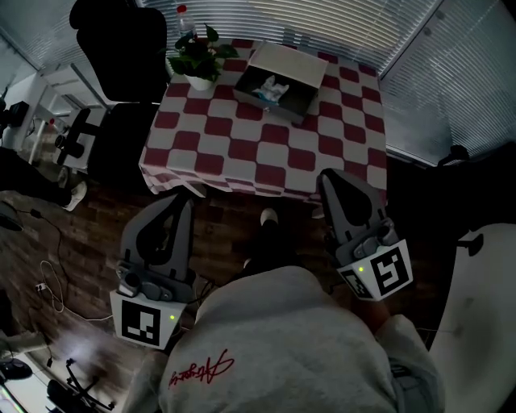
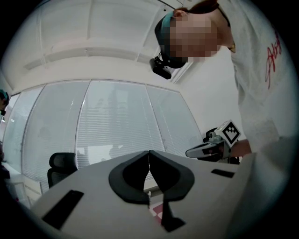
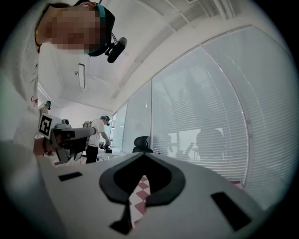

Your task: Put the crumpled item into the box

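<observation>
The crumpled item [image 1: 270,87] lies in the box [image 1: 301,66] on the surface [image 1: 242,149]. The left claw [image 1: 184,203] and right claw [image 1: 329,177] are closed, empty.

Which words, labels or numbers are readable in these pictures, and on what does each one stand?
Sweatshirt: red cursive script, too slanted and blurred to read.
Bottle label: too small to read.
Cubes on the left tool and the right tool: black-and-white square patterns, no letters.
So no text can be quoted.
</observation>
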`<control>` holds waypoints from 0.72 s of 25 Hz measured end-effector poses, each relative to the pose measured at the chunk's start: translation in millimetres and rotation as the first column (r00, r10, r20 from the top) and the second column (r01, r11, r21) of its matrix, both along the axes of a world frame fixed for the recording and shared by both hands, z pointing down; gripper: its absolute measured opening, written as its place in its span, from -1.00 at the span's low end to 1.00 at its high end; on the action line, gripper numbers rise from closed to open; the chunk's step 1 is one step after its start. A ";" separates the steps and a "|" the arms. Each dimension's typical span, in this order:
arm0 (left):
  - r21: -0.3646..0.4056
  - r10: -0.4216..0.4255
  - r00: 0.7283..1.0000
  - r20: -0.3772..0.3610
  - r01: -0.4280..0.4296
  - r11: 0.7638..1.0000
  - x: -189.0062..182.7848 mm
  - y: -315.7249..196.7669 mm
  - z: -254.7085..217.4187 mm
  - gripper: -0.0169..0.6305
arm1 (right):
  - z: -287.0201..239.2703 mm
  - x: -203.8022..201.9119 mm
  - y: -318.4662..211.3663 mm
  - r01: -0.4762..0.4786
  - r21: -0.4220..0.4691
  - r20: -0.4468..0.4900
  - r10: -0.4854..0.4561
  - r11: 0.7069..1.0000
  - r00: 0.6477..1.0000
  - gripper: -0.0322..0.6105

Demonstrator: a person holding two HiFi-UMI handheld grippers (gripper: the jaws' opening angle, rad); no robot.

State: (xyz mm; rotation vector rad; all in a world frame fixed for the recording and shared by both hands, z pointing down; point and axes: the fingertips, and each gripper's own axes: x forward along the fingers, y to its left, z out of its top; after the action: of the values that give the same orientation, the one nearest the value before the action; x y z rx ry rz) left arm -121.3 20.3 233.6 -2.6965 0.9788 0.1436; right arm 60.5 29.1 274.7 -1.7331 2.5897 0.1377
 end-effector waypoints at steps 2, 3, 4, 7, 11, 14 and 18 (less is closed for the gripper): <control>0.001 0.006 1.000 0.001 -0.006 1.000 -2.8 11.3 0.0 -0.90 | -1.2 -3.4 12.2 -0.004 0.004 -0.002 0.004 1.000 1.000 -0.87; 0.002 0.009 1.000 0.002 -0.009 1.000 -3.6 16.5 0.2 -0.90 | -1.9 -4.6 17.8 -0.006 0.008 -0.002 0.006 1.000 1.000 -0.87; 0.003 0.014 1.000 0.004 -0.014 1.000 -4.1 21.4 0.5 -0.90 | -2.6 -5.7 23.2 -0.008 0.013 -0.001 0.008 1.000 1.000 -0.87; 0.004 0.028 1.000 0.007 -0.028 1.000 -5.1 34.3 0.8 -0.90 | -3.2 -8.7 38.1 -0.020 0.021 0.000 0.020 1.000 1.000 -0.87; 0.007 0.045 0.999 0.007 -0.045 0.999 -7.2 49.0 1.6 -0.90 | -1.0 -13.7 54.8 -0.028 0.022 -0.003 0.028 0.999 1.000 -0.87; 0.007 0.057 0.998 0.009 -0.057 0.998 -6.3 55.2 3.4 -0.90 | 1.1 -15.9 63.5 -0.034 0.028 -0.012 0.035 0.999 0.999 -0.87; 0.004 0.067 0.998 0.011 -0.067 0.998 -5.2 60.6 2.6 -0.90 | 2.9 -18.5 70.1 -0.037 0.023 -0.017 0.037 0.999 0.999 -0.87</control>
State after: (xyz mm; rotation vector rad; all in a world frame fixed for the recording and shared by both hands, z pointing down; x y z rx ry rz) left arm -126.5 80.8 236.3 -2.7240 0.8847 0.1442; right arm 42.0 99.2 277.5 -1.7815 2.5585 0.1829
